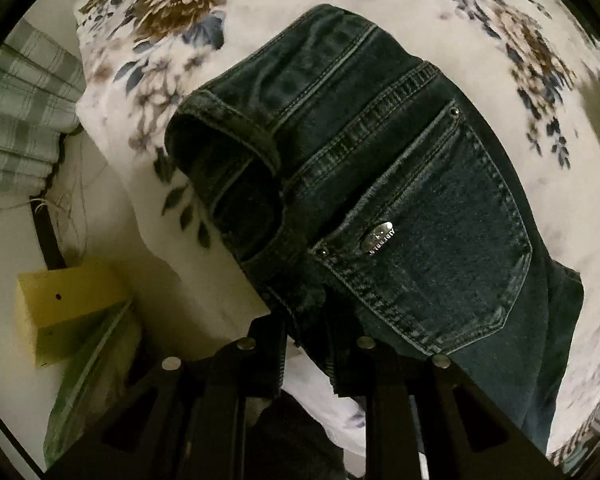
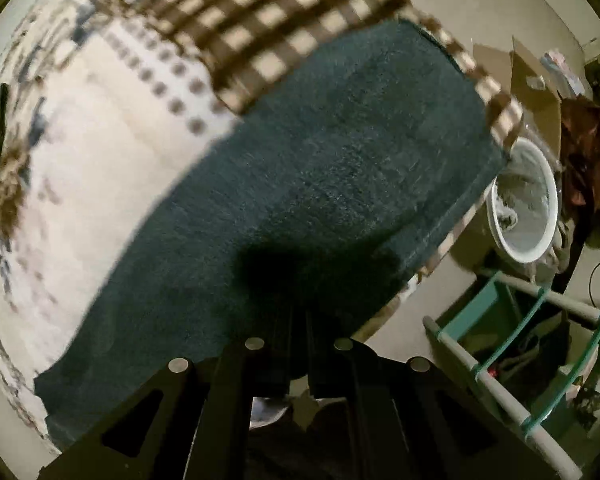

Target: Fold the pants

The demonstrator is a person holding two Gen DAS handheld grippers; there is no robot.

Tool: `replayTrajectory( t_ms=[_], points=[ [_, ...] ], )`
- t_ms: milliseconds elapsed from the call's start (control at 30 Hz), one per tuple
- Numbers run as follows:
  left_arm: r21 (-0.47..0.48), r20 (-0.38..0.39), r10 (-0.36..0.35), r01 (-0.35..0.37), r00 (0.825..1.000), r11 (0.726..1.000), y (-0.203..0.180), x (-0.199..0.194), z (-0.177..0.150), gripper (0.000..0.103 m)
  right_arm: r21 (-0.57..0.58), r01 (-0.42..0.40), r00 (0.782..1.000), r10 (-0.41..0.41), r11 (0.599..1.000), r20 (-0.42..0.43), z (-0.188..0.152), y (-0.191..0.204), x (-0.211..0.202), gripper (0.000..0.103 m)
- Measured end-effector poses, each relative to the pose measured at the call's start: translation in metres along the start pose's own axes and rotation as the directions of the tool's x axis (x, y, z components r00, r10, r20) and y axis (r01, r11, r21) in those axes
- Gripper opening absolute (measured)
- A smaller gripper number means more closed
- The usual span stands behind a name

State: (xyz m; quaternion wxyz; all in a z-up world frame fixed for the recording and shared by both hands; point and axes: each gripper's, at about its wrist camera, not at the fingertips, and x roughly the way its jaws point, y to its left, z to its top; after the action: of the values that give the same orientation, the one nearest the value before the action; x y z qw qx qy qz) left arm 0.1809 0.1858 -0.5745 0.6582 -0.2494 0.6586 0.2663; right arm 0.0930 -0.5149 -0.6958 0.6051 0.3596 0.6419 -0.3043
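Observation:
Dark blue jeans (image 1: 400,184) lie on a bed with a white flowered cover (image 1: 420,12). The left wrist view shows the waistband end, a back pocket (image 1: 440,248) with a metal tag and the folded hem. My left gripper (image 1: 308,320) is shut on the jeans' edge near the waistband. The right wrist view shows a plain stretch of the jeans' leg (image 2: 320,184) across the bed. My right gripper (image 2: 300,320) is shut on the denim edge close to the lens.
A brown checked blanket (image 2: 260,28) lies beyond the jeans. Beside the bed's left edge stand a yellow box (image 1: 64,304) and a plaid curtain (image 1: 24,112). To the right are a white basin (image 2: 528,200), cardboard (image 2: 532,84) and a green-and-grey rack (image 2: 512,360).

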Motion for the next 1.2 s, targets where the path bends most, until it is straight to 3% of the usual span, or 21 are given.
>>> replayTrajectory(
  t_ms=[100, 167, 267, 333, 400, 467, 700, 733, 767, 833, 1033, 1167, 1200],
  points=[
    [-0.002, 0.016, -0.036, 0.037, 0.999, 0.999, 0.0, -0.015, -0.003, 0.017, 0.028, -0.035, 0.998, 0.036, 0.999, -0.05, -0.001, -0.015, 0.003, 0.013],
    [0.0, 0.035, -0.062, 0.062, 0.997, 0.998, 0.001, -0.03, -0.007, 0.017, 0.053, -0.061, 0.996, 0.064, 0.997, -0.064, -0.002, -0.028, -0.002, 0.027],
    [0.039, 0.1, -0.083, 0.079, 0.992, 0.996, -0.009, -0.06, -0.019, 0.026, 0.109, -0.127, 0.992, 0.129, 0.986, -0.006, -0.002, -0.058, -0.025, 0.048],
    [0.082, 0.128, -0.103, 0.093, 0.986, 0.992, -0.02, -0.07, -0.028, 0.034, 0.137, -0.162, 0.986, 0.157, 0.977, 0.048, 0.003, -0.077, -0.038, 0.05],
    [0.146, 0.146, -0.133, 0.112, 0.98, 0.983, -0.036, -0.076, -0.038, 0.062, 0.165, -0.187, 0.98, 0.172, 0.968, 0.097, 0.016, -0.092, -0.048, 0.05],
    [0.2, 0.145, -0.151, 0.12, 0.978, 0.972, -0.053, -0.074, -0.046, 0.074, 0.203, -0.205, 0.975, 0.18, 0.958, 0.132, 0.03, -0.108, -0.048, 0.05],
    [0.283, 0.101, -0.149, 0.115, 0.984, 0.952, -0.096, -0.054, -0.074, 0.074, 0.371, -0.288, 0.953, 0.226, 0.883, 0.202, 0.081, -0.144, -0.018, 0.049],
    [0.295, 0.099, -0.141, 0.107, 0.985, 0.95, -0.101, -0.051, -0.079, 0.074, 0.377, -0.295, 0.949, 0.223, 0.878, 0.223, 0.082, -0.147, -0.016, 0.034],
    [0.303, 0.096, -0.137, 0.102, 0.986, 0.948, -0.103, -0.05, -0.081, 0.074, 0.358, -0.272, 0.952, 0.197, 0.893, 0.234, 0.084, -0.146, -0.018, 0.01],
    [0.317, 0.092, -0.128, 0.093, 0.988, 0.944, -0.106, -0.05, -0.088, 0.074, 0.323, -0.253, 0.951, 0.173, 0.912, 0.256, 0.083, -0.144, -0.026, 0.006],
    [0.356, 0.084, -0.109, 0.072, 0.99, 0.932, -0.106, -0.052, -0.1, 0.074, 0.283, -0.233, 0.946, 0.15, 0.93, 0.287, 0.059, -0.154, -0.054, 0.005],
    [0.358, 0.074, -0.102, 0.069, 0.992, 0.931, -0.098, -0.05, -0.102, 0.074, 0.279, -0.188, 0.972, 0.137, 0.942, 0.193, 0.058, -0.161, -0.03, 0.006],
    [0.356, 0.07, -0.1, 0.069, 0.993, 0.932, -0.097, -0.05, -0.1, 0.074, 0.282, -0.169, 0.98, 0.13, 0.945, 0.152, 0.06, -0.164, -0.022, 0.011]
  ],
)
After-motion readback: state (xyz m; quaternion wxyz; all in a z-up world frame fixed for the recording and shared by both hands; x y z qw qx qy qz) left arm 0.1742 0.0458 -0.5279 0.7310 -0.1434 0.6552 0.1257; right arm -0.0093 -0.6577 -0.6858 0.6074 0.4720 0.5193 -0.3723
